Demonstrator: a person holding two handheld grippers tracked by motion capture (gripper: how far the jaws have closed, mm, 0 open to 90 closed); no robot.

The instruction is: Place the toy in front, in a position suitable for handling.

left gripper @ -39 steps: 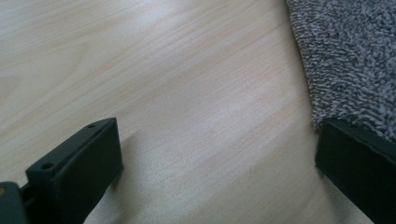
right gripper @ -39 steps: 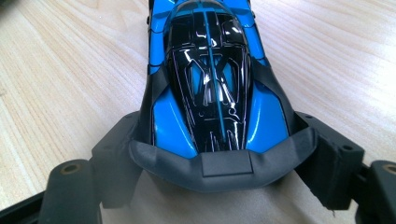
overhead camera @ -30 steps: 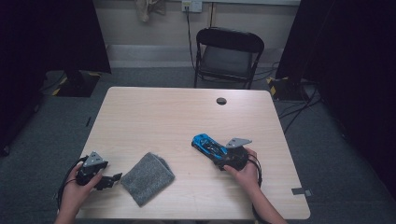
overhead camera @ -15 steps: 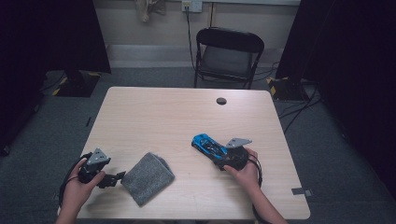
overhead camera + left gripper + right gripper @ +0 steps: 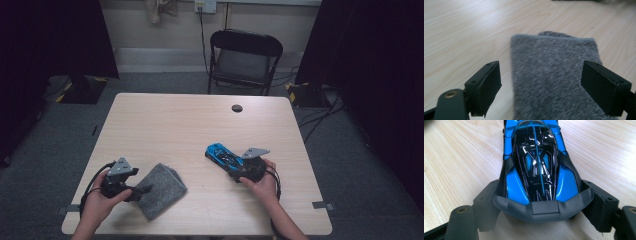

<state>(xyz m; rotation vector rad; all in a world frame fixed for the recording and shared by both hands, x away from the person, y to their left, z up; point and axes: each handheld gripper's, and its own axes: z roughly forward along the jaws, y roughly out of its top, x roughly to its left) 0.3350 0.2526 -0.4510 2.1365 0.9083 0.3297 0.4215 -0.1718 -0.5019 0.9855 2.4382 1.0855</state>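
Observation:
A folded grey cloth (image 5: 162, 190) lies near the table's front left. My left gripper (image 5: 142, 190) is at its left edge, and in the left gripper view the open gripper (image 5: 544, 86) straddles the cloth (image 5: 551, 67), with its pads apart from it on both sides. A blue and black toy car (image 5: 221, 155) rests right of centre, nose toward the far left. My right gripper (image 5: 236, 172) holds its tail. In the right gripper view the gripper (image 5: 542, 207) is shut on the rear of the car (image 5: 536, 170), with its pads against the flanks.
The wooden table (image 5: 165, 125) has a small black round disc (image 5: 237, 108) near its far edge. A black folding chair (image 5: 245, 60) stands behind the table. Dark curtains hang at both sides.
My left gripper has moved right toward the grey cloth and lifted slightly, so its jaws now reach the cloth's left edge. The right gripper and the car have stayed put.

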